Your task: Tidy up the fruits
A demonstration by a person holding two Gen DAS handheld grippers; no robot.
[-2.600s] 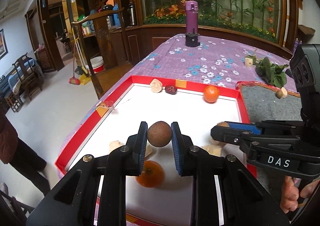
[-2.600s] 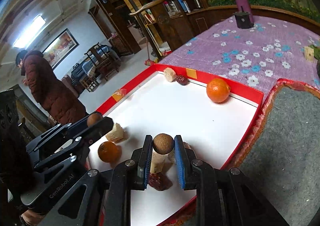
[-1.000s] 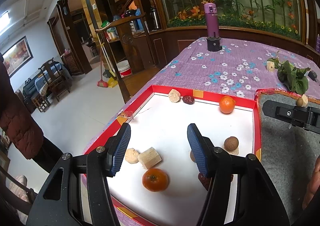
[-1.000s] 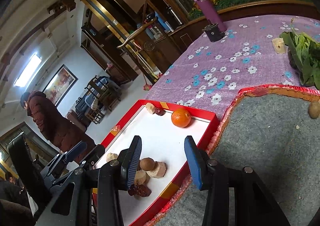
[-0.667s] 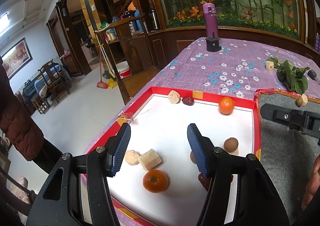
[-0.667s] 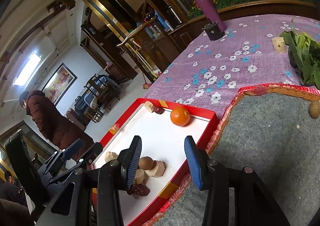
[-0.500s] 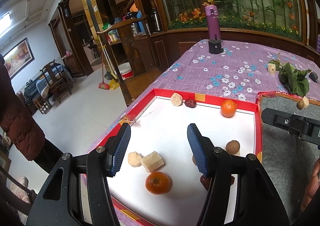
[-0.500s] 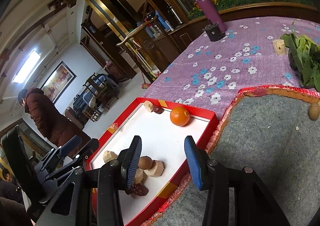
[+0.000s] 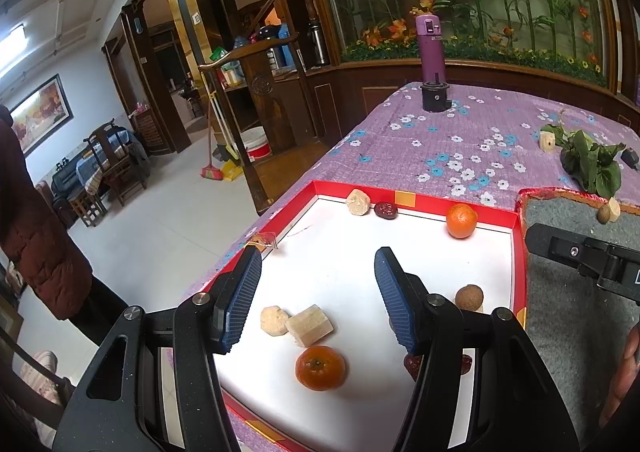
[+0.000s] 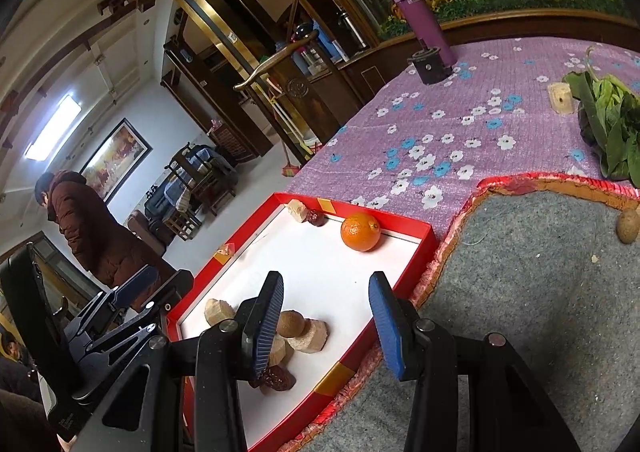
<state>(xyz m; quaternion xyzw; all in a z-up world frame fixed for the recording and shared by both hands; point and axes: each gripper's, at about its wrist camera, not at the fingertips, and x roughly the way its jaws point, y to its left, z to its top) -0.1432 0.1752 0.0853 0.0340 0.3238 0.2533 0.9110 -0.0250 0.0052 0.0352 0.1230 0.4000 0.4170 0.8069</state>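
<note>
A red-rimmed white tray (image 9: 412,197) (image 10: 426,242) holds the fruit. In it lie a near orange (image 9: 320,367), a far orange (image 9: 461,220) (image 10: 360,231), a brown round longan (image 9: 469,297) (image 10: 291,324), pale sugarcane chunks (image 9: 309,324) (image 10: 308,336), and dark red dates (image 9: 385,209) (image 10: 276,378). My left gripper (image 9: 318,294) is open and empty, raised above the tray's near part. My right gripper (image 10: 326,326) is open and empty above the tray's right rim. Another longan (image 10: 627,226) lies on the grey mat.
A grey felt mat (image 10: 540,292) with a red fringe lies right of the tray. Leafy greens (image 10: 608,123) and a pale chunk (image 10: 561,97) lie on the purple flowered cloth (image 9: 460,139). A purple bottle (image 9: 430,47) stands at the far end. A person (image 10: 92,228) stands on the left.
Both grippers held a longan 2.6 s ago; both are now open and pulled back above the tray, with one longan seen resting on the chunks at the tray's right. In the last second they drift slightly.
</note>
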